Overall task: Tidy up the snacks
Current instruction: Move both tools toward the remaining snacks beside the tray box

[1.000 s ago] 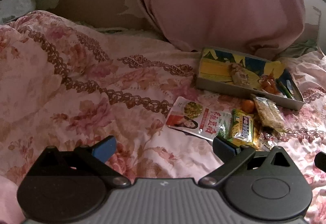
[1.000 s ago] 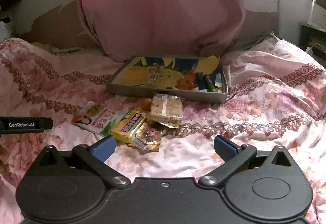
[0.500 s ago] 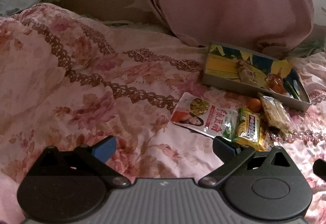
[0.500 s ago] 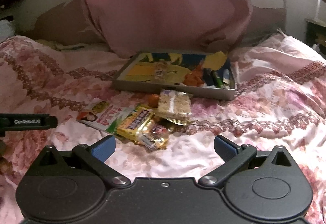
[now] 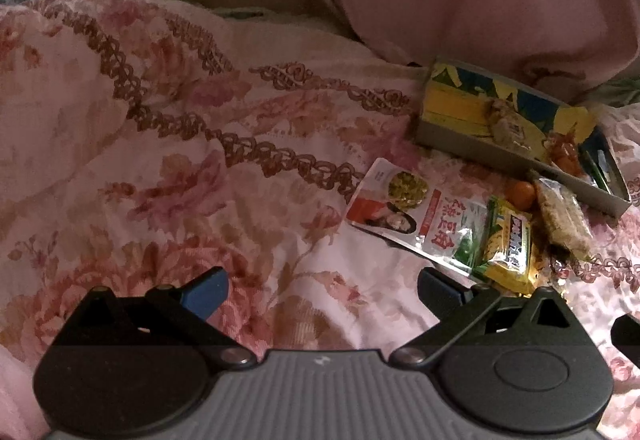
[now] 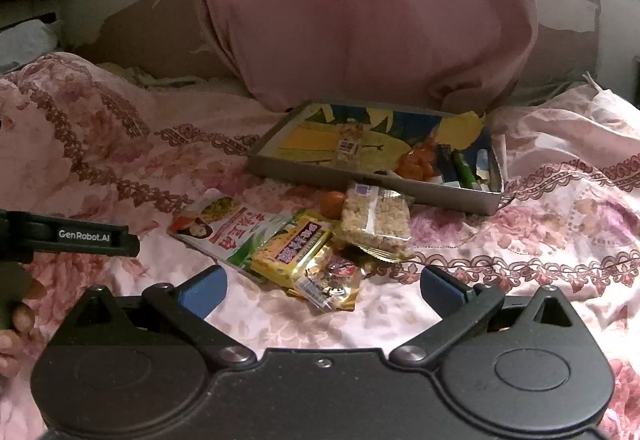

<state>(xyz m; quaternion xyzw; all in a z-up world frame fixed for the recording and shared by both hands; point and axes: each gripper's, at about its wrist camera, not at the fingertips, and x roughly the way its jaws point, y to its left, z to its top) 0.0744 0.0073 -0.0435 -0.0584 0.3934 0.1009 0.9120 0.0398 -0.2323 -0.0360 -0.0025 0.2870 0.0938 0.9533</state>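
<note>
A pile of snacks lies on the floral bedspread: a white and red pouch [image 6: 236, 226] [image 5: 412, 215], a yellow bar [image 6: 294, 254] [image 5: 508, 244], a clear pack of puffed rice cake [image 6: 376, 220] [image 5: 562, 215], a small orange [image 6: 331, 203] [image 5: 519, 193] and a gold foil packet [image 6: 332, 282]. Behind them sits a shallow grey box [image 6: 320, 175] [image 5: 480, 151] holding a few wrapped snacks. My right gripper [image 6: 322, 290] is open just in front of the pile. My left gripper [image 5: 322, 290] is open over bare bedspread, left of the pouch.
A large pink pillow [image 6: 360, 11] leans on the wall behind the box. The bedspread [image 5: 160, 159] rises in folds on the left. The left gripper's body [image 6: 72, 236] and a hand [image 6: 16, 316] show at the right wrist view's left edge.
Both grippers have moved forward and lower toward the snack pile, which looks larger now. Their jaws have stayed open and the snacks have not moved.
</note>
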